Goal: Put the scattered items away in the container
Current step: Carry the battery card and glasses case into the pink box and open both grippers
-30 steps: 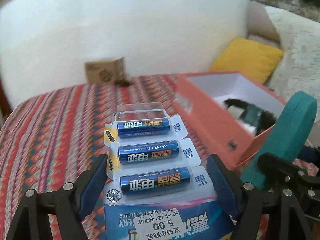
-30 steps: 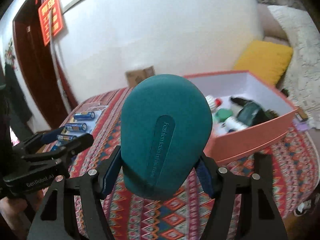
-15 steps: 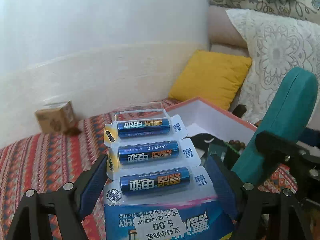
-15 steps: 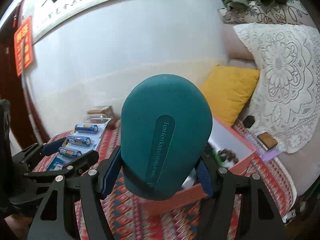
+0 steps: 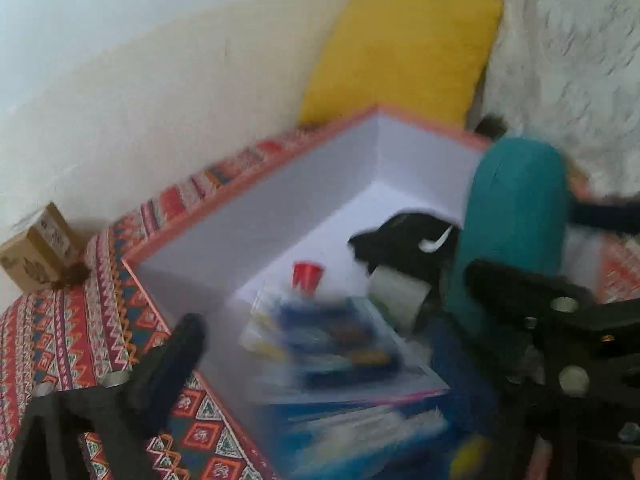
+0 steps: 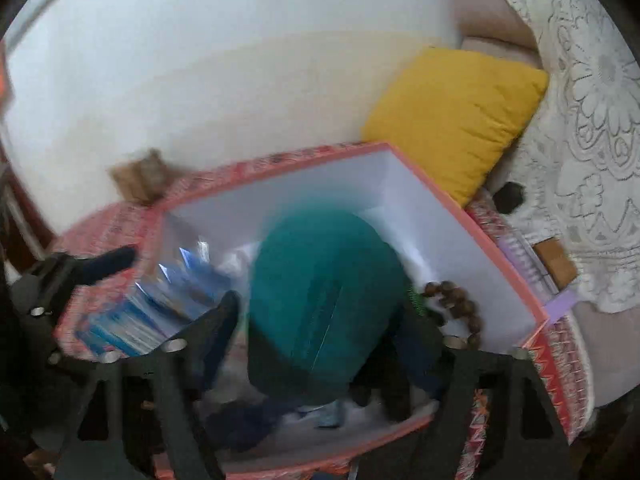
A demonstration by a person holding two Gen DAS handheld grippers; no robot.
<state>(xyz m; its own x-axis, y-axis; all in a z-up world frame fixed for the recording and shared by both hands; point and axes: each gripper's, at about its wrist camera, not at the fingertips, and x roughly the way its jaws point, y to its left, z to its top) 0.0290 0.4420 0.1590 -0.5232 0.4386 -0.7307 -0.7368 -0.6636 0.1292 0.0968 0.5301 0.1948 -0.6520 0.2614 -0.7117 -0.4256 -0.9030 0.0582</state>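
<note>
The orange box with white inside [image 5: 280, 200] [image 6: 500, 248] stands on the patterned cloth. The blue battery pack [image 5: 340, 344] [image 6: 160, 304] is blurred and lies free inside the box, clear of my left fingers. My left gripper [image 5: 352, 360] is open above the box's near left corner. The teal case [image 6: 324, 304] [image 5: 516, 216] is blurred, between the spread fingers of my right gripper [image 6: 320, 332], over the box; I cannot tell whether the pads touch it.
Inside the box are a tape roll [image 5: 400, 292], a red cap [image 5: 307, 276], a black item [image 5: 404, 240] and brown beads [image 6: 460, 304]. A small cardboard box [image 5: 36, 248] stands by the wall. A yellow cushion [image 6: 456, 116] lies behind the box.
Both grippers tipped down over the box. The left jaws opened and the battery pack dropped into the box. The right jaws spread and the teal case moved down into the box.
</note>
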